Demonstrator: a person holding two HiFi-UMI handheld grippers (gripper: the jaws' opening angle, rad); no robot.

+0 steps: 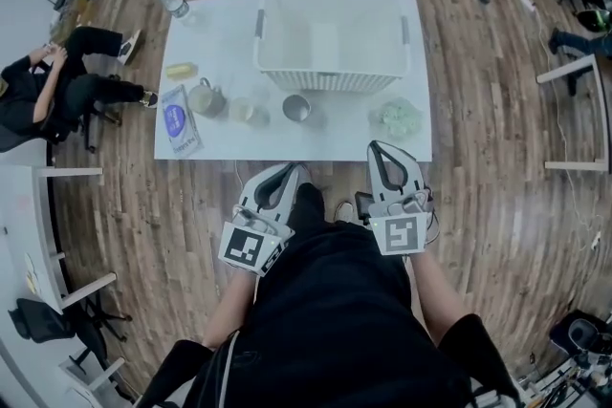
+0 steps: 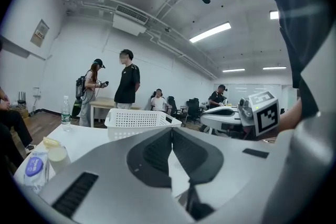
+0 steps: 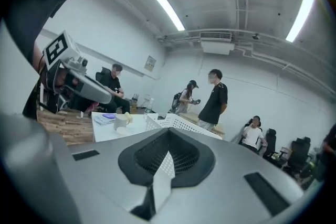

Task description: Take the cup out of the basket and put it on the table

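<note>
A small metal cup (image 1: 296, 108) stands on the white table (image 1: 220, 148) just in front of the white slatted basket (image 1: 330, 38), whose inside looks empty. A cream mug (image 1: 206, 98) stands further left. Both grippers hang off the table's near edge, close to the person's body. My left gripper (image 1: 290, 171) is shut with nothing in it; its jaws meet in the left gripper view (image 2: 171, 131), facing the basket (image 2: 137, 119). My right gripper (image 1: 379, 149) is also shut and empty (image 3: 168, 133), aimed at the basket (image 3: 178, 122) and the mug (image 3: 122, 121).
On the table also lie a water bottle (image 1: 172, 0), a yellow item (image 1: 182, 70), a blue packet (image 1: 179, 119), a clear lid or cup (image 1: 244, 110) and a green crumpled thing (image 1: 397, 118). A person sits at the left (image 1: 57, 81); others stand beyond the table (image 2: 127, 78).
</note>
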